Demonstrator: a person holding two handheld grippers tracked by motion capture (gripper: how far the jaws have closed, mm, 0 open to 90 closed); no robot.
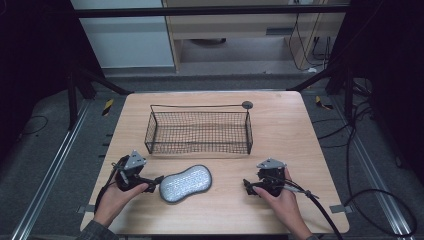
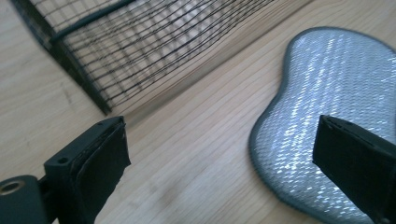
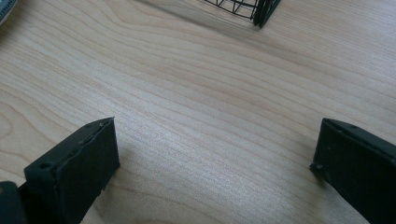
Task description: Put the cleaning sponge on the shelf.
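silver pad [image 1: 185,183] flat on table [image 1: 300,130], just in front of the wire basket [image 1: 199,132] | long axis runs from near-left up to far-right, roughly along the basket's front wall | left gripper [image 1: 156,180] jaws spread, one over the pad's left end, nothing pinched | right gripper [image 1: 248,187] jaws spread over bare wood, right of the pad, well apart from it

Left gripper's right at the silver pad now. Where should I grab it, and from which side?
Take the silver pad at its near-left lobe, the end closest to the left gripper, coming in low from the left. It lies flat on the table, thin and peanut-shaped, so one open jaw probably has to slide under the grey rim while the other presses on top. The narrower waist is farther off.
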